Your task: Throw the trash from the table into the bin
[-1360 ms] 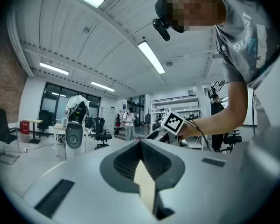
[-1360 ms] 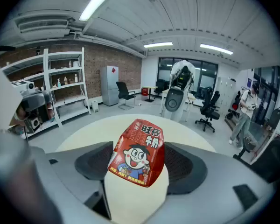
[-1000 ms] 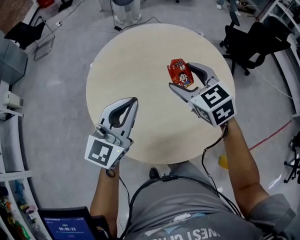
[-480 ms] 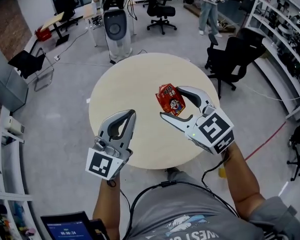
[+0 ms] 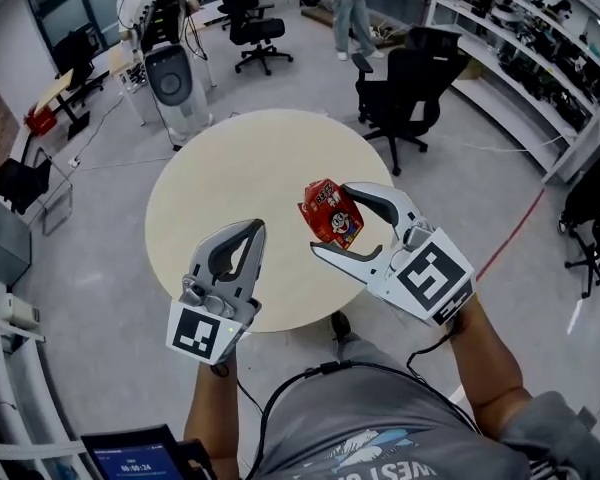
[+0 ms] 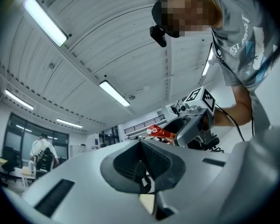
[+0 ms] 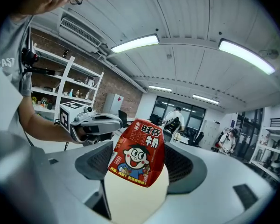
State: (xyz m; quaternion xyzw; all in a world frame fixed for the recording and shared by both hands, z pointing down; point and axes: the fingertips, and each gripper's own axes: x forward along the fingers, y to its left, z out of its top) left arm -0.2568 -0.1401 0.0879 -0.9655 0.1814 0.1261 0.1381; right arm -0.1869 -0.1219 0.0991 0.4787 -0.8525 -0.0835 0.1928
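Note:
My right gripper [image 5: 330,221] is shut on a red milk carton [image 5: 329,212] with a cartoon face, held in the air above the near right part of the round beige table [image 5: 242,164]. In the right gripper view the carton [image 7: 137,157] stands upright between the two jaws. My left gripper [image 5: 254,227] is shut and holds nothing; it hovers over the table's near edge, left of the carton. From the left gripper view its jaws [image 6: 141,142] meet at the tips, with the carton [image 6: 159,131] and right gripper [image 6: 194,121] beyond them.
A tall grey-and-white standing unit [image 5: 175,80] is on the floor behind the table. A black office chair [image 5: 405,80] stands at the table's far right, shelves [image 5: 520,48] line the right wall, and people stand at the back of the room.
Both grippers have come back toward the table's near edge and risen, the carton still in the right one. The head view has tilted up, showing more of the room.

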